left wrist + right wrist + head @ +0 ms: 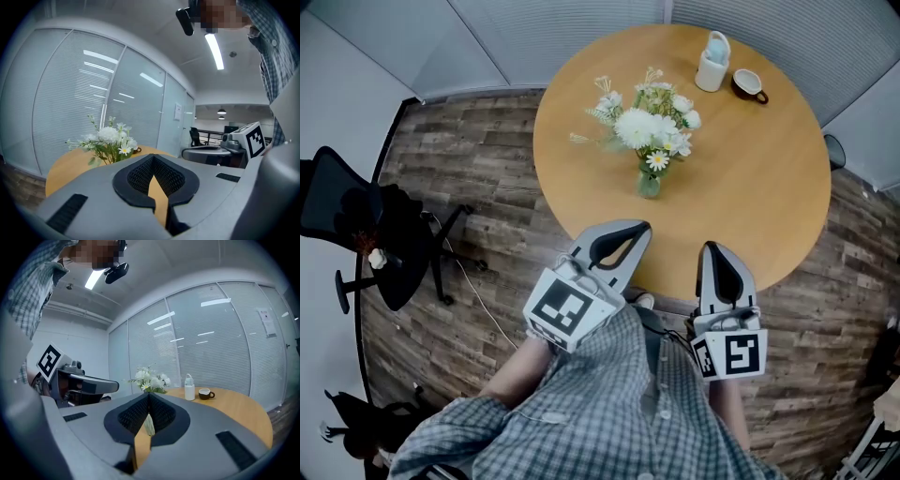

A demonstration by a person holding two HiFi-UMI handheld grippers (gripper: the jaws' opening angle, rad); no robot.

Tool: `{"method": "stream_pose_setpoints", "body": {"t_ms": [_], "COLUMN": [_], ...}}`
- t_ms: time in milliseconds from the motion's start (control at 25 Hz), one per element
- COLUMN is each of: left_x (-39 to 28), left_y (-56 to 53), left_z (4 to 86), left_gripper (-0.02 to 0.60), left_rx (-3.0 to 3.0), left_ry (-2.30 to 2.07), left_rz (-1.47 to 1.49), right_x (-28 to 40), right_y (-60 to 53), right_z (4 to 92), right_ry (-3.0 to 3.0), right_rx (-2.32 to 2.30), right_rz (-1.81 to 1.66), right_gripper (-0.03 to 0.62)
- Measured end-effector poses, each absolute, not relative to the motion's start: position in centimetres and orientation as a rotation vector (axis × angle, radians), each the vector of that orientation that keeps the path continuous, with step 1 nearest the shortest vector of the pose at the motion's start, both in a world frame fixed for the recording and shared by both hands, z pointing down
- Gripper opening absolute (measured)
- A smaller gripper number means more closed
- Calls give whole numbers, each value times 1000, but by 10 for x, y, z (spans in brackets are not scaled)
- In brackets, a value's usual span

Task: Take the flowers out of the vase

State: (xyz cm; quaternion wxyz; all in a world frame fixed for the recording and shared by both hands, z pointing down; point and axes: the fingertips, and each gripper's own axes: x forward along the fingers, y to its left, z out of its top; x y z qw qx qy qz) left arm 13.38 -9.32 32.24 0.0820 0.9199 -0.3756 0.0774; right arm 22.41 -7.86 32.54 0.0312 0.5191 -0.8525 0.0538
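A bunch of white flowers (pixel 649 120) stands upright in a small clear vase (pixel 649 182) near the middle of the round wooden table (pixel 769 187). Both grippers hang at the table's near edge, well short of the vase. My left gripper (pixel 639 230) is shut and empty, left of the vase's line. My right gripper (pixel 712 249) is shut and empty too, to the right. The flowers (pixel 110 140) show far off in the left gripper view, and the same flowers (pixel 150 378) and the vase (pixel 149 425) show beyond the closed jaws in the right gripper view.
A white bottle (pixel 712 62) and a dark cup (pixel 748 84) stand at the table's far side. A black office chair (pixel 366 234) is on the wood floor at the left. Glass walls with blinds (pixel 211 348) stand behind the table.
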Motion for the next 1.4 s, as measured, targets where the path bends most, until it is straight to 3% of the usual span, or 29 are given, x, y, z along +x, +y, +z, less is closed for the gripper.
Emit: {"method": "stream_pose_setpoints", "body": {"t_ms": [1240, 1400], "left_x": [85, 87], "left_y": [-177, -182], "left_z": [382, 403], "left_gripper": [6, 62], "left_rx": [2766, 2761], "left_ry": [-1041, -1009], "left_rz": [341, 388], "right_x": [192, 191], "right_y": [-129, -130], "right_z": [345, 350], "right_ry": [-2434, -2415], "right_rx": [1682, 1681], "right_rz": [248, 262], "right_gripper": [9, 9]}}
